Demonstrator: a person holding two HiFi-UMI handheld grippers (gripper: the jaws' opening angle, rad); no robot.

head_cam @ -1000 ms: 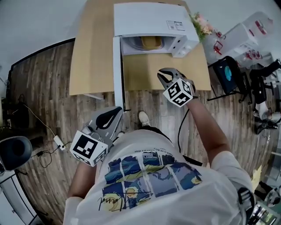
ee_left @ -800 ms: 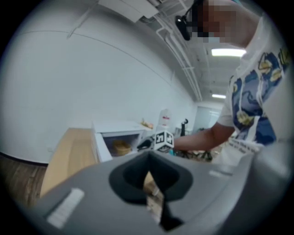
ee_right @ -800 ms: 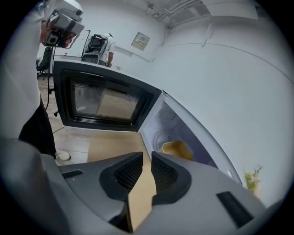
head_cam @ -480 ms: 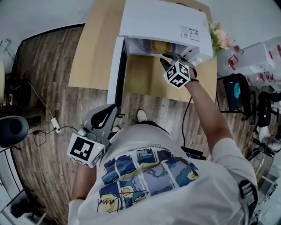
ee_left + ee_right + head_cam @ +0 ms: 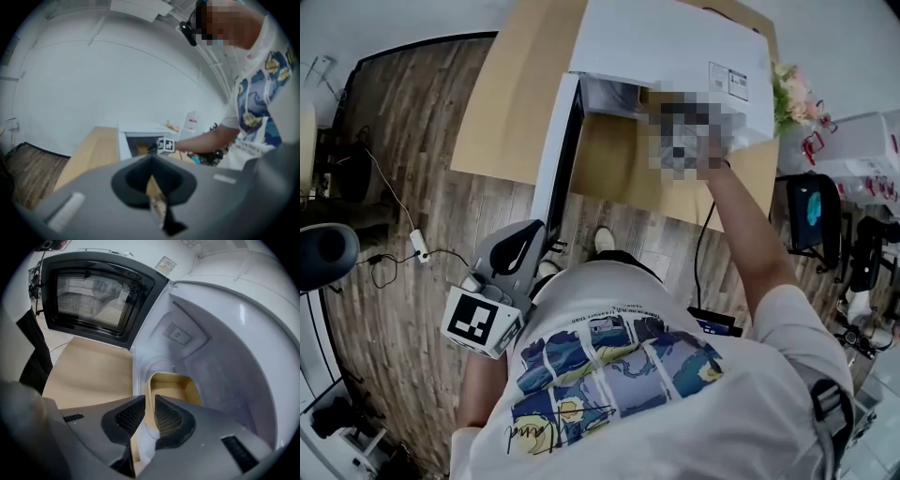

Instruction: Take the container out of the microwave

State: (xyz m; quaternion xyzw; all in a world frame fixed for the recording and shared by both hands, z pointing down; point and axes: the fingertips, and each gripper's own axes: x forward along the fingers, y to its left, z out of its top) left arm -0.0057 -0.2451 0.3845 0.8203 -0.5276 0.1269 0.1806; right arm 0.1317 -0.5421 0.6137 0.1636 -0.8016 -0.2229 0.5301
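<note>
The white microwave [image 5: 675,42] stands on a tan table [image 5: 516,103] with its door [image 5: 555,155] swung open to the left. In the right gripper view, a shallow yellow container [image 5: 176,383] sits on the floor of the microwave cavity [image 5: 225,348]. My right gripper [image 5: 150,411] is inside the opening, its jaws closed narrowly on the container's near wall. In the head view, a mosaic patch hides that gripper at the microwave mouth. My left gripper [image 5: 534,239] hangs shut and empty by my left hip, pointing at the microwave [image 5: 140,136].
The open door [image 5: 93,296] stands to the left of my right arm. Flowers [image 5: 792,94] and white boxes [image 5: 862,141] are right of the table, with a black stand [image 5: 811,211] below them. Cables [image 5: 394,267] lie on the wooden floor at the left.
My right gripper went from above the table's front edge into the microwave opening, and its jaws closed on the container's wall. The left gripper stayed by my hip.
</note>
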